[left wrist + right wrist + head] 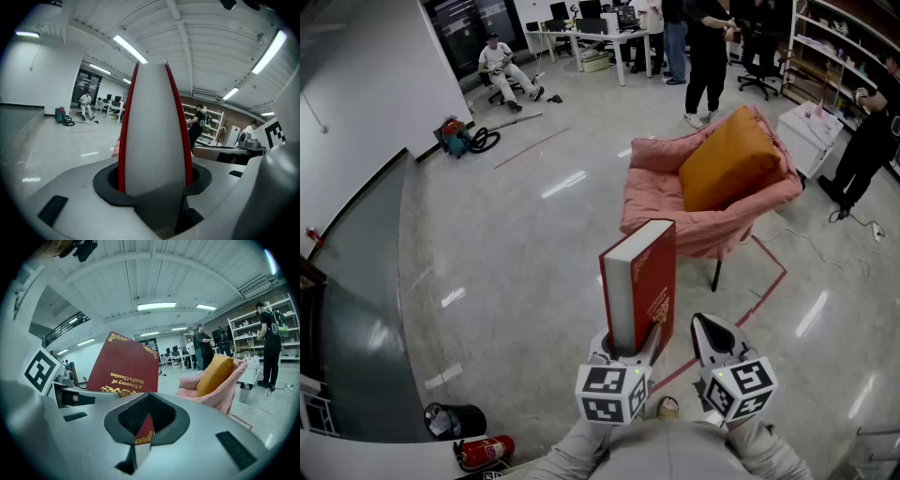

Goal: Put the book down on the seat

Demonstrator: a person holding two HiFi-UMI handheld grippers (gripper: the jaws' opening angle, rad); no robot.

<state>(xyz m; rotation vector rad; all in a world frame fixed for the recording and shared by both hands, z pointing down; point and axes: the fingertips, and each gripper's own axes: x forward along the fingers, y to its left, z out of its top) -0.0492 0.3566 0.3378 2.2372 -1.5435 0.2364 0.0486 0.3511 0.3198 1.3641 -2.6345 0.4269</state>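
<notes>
A thick red book (pixel 639 281) with white page edges stands upright in my left gripper (pixel 628 347), which is shut on its lower end. In the left gripper view the page edges (pixel 154 131) rise straight up between the jaws and block the middle of the view. My right gripper (pixel 710 330) hovers just right of the book, shut and holding nothing. From the right gripper view I see the gold-lettered cover (pixel 124 366) to the left. The seat, a pink armchair (pixel 675 202) with an orange cushion (pixel 731 164) on it, stands ahead on the floor.
Red tape lines (pixel 769 281) mark the floor by the chair. A white cabinet (pixel 811 131) and shelves stand to the right, with people and desks at the back. A fire extinguisher (pixel 483 452) and a black bin (pixel 455 420) sit near my left.
</notes>
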